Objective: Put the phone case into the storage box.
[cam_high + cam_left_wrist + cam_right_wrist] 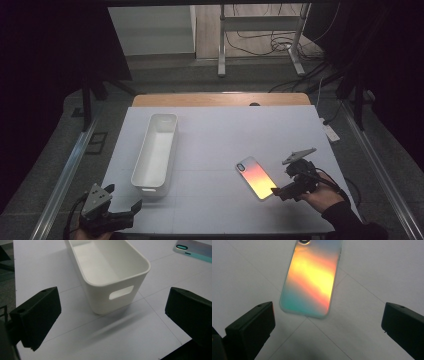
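An iridescent orange-and-teal phone case lies flat on the white table, right of centre. My right gripper stands open just at the case's near end, jaws wide apart; in the right gripper view the case lies ahead between the two jaws, untouched. A long white bin stands empty left of centre. My left gripper is open near the front left edge, a little short of the bin's near end; the left gripper view has the bin with its handle slot straight ahead.
The table's front edge runs just under both hands. A wooden strip borders the far edge. Beyond it a metal stand and loose cables lie on the floor. Dark curtains hang on both sides.
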### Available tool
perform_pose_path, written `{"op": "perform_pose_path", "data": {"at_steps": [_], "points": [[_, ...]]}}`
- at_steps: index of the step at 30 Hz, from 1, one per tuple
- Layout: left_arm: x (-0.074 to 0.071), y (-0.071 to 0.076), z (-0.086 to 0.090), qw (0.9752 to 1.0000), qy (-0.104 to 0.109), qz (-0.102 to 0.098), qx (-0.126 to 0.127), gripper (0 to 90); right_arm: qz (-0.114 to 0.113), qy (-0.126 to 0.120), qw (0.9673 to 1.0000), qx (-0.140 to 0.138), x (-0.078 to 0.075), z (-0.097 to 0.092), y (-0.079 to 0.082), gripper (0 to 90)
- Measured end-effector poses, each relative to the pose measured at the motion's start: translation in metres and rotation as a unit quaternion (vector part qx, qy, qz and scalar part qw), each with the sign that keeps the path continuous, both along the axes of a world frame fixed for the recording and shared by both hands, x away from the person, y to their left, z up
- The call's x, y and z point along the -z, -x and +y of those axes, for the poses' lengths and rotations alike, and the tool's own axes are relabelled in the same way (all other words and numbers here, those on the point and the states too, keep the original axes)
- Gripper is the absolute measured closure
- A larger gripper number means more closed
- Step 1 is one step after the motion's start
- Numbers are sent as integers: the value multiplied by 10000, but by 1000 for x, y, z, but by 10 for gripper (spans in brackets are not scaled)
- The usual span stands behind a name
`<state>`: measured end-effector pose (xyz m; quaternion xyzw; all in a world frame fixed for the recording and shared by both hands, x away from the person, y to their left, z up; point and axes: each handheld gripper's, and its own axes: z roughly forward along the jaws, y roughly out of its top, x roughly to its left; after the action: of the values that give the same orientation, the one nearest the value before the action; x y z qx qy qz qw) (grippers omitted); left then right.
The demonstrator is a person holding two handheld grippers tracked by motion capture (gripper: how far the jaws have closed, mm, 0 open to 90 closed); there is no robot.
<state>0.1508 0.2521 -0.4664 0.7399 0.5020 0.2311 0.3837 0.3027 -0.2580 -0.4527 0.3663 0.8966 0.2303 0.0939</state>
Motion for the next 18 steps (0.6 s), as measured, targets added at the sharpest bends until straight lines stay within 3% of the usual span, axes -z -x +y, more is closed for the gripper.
{"op": "perform_pose_path", "data": {"at_steps": [18], "points": [[0, 0, 1, 10000, 31, -11, -6, 13, 149, 145, 9998, -80, 3, 25, -13, 0]]}}
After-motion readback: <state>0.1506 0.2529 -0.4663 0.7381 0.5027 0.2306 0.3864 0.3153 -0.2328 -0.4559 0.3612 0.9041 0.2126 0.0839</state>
